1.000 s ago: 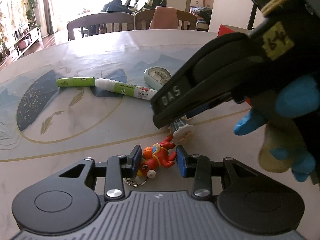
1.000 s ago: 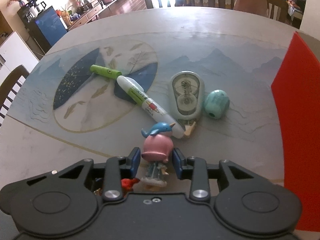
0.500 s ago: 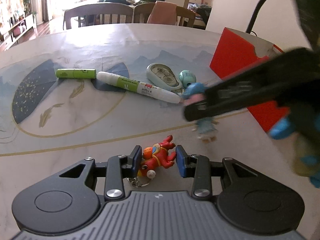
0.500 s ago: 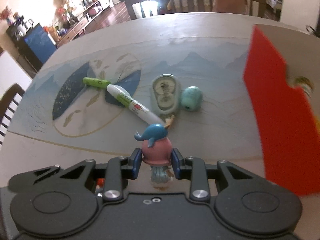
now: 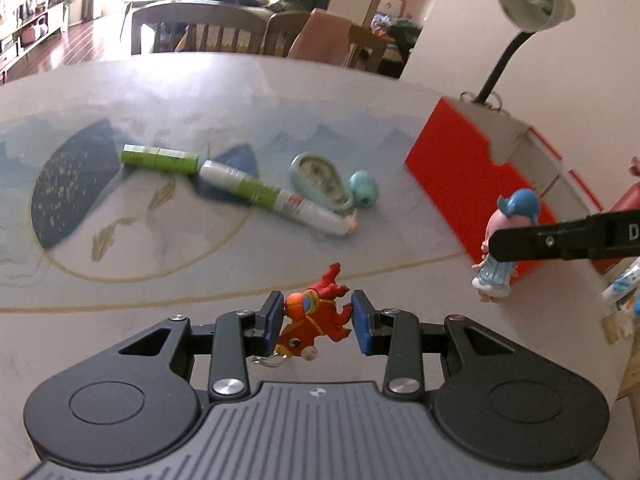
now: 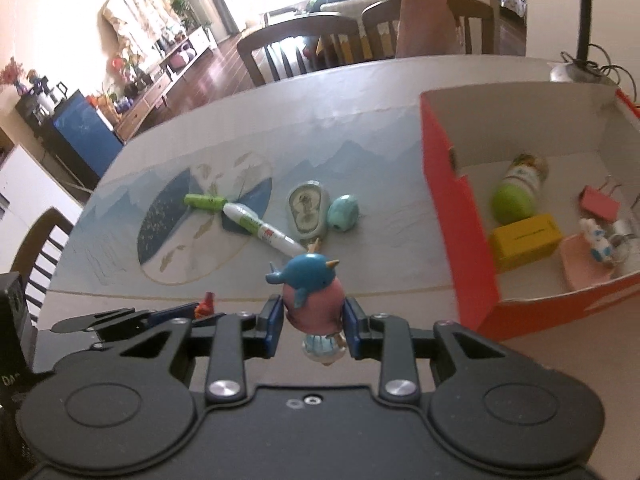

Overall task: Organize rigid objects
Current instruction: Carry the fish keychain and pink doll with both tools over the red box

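My left gripper [image 5: 316, 318] is shut on a red and orange toy figure keychain [image 5: 316, 316], lifted off the table. My right gripper [image 6: 314, 326] is shut on a pink-haired doll with a blue whale hat [image 6: 312, 292], held in the air left of the red box [image 6: 456, 216]. The doll also shows in the left wrist view [image 5: 508, 232] in front of the red box [image 5: 460, 168]. On the table lie a green cap [image 5: 160, 158], a white and green marker [image 5: 276, 198], a correction tape dispenser [image 5: 318, 176] and a teal egg-shaped object [image 5: 363, 189].
The open red box holds a green-capped bottle [image 6: 520, 188], a yellow block [image 6: 524, 240], a pink binder clip [image 6: 600, 202], a pink tray [image 6: 584, 266] and a small white figure [image 6: 598, 240]. A desk lamp [image 5: 528, 8] stands behind the box. Chairs [image 5: 200, 32] line the far edge.
My right gripper has lifted the doll off the table and carried it right, to beside the red box. My left gripper has risen slightly with the red figure.
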`<state>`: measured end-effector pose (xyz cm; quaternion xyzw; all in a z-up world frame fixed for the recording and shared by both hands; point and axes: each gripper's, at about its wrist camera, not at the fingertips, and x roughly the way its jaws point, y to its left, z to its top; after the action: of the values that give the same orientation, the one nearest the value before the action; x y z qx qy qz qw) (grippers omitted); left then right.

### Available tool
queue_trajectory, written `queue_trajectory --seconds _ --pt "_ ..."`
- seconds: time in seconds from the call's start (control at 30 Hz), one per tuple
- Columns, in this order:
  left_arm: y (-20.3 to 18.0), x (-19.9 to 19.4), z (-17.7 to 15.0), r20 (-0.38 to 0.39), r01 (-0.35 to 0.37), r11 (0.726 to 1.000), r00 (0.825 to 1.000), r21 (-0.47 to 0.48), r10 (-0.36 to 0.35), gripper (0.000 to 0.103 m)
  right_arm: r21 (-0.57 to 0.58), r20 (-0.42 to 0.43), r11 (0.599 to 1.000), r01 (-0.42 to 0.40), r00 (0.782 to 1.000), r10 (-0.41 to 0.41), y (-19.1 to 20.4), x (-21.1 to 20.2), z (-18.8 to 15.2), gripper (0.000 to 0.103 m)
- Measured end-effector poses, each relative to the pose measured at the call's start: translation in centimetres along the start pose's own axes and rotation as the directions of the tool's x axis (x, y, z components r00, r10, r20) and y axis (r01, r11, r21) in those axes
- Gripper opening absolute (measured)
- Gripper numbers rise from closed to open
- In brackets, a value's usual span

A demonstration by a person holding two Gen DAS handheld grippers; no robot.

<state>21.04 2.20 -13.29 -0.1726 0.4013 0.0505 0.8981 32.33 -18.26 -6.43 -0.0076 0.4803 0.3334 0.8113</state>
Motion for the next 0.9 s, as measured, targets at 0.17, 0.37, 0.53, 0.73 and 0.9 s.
queue_trajectory --seconds 0.17,0.37,0.53,0.73,0.9 --pt "-1.9 -1.4 1.8 0.029 0.034 0.999 0.999 0.029 -0.034 0.035 0.027 0.046 1.0 0.005 0.999 -0.006 -1.2 -2.2 0.6 0.03" --pt "-4.4 -2.3 3.5 0.062 0.06 0.996 0.996 0.068 -0.065 0.035 0.048 0.106 0.999 0.019 0.994 -0.023 -3.0 -4.1 1.6 0.03" --pt "-6.7 -2.5 5.0 0.087 0.073 0.992 0.993 0.102 -0.082 0.035 0.068 0.157 0.997 0.047 0.986 -0.058 -5.5 -5.6 2.6 0.03" --pt "-9.7 -1.6 6.9 0.086 0.087 0.986 0.991 0.14 -0.099 0.036 0.103 0.184 0.991 0.08 0.978 -0.098 -9.1 -6.5 3.4 0.03" --pt "-12.5 -0.1 7.9 0.073 0.104 0.981 0.99 0.163 -0.118 0.035 0.127 0.191 0.986 0.111 0.972 -0.134 -12.2 -6.9 4.0 0.03"
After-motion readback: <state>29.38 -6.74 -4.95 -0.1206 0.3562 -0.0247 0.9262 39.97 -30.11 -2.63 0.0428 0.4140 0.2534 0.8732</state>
